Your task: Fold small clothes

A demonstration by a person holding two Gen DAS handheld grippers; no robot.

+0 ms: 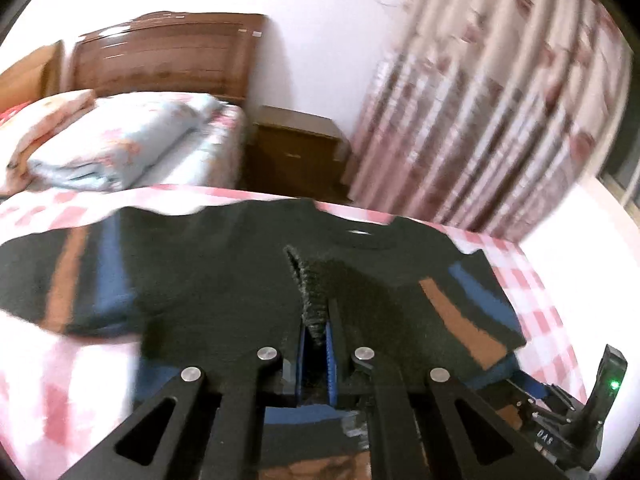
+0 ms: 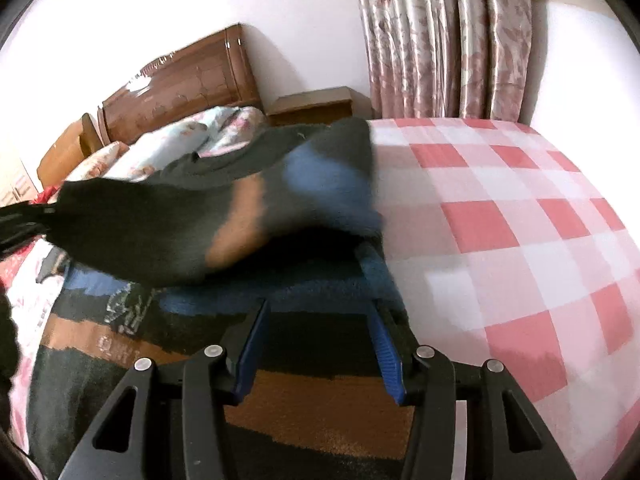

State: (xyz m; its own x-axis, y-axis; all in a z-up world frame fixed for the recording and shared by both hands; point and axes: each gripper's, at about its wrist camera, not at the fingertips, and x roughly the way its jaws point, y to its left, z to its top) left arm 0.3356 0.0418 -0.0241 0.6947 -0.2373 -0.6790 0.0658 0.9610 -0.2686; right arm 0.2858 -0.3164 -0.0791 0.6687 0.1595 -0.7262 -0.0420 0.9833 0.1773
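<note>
A dark knitted sweater (image 1: 208,280) with blue and orange stripes lies spread on a pink-and-white checked bed sheet (image 1: 548,304). My left gripper (image 1: 318,328) is shut on a pinched ridge of its dark fabric, which stands up between the blue pads. In the right wrist view a blurred part of the sweater (image 2: 224,216) hangs raised above the rest, drawn toward the left edge. My right gripper (image 2: 320,316) is open just above the sweater's striped body (image 2: 320,400), close to its right edge. Nothing is between its pads (image 2: 252,344).
Folded floral quilts (image 1: 120,144) lie at the head of the bed before a wooden headboard (image 1: 160,56). A brown nightstand (image 1: 296,148) stands beside it, and a flowered curtain (image 1: 488,100) hangs to the right. Bare checked sheet (image 2: 500,220) stretches right of the sweater.
</note>
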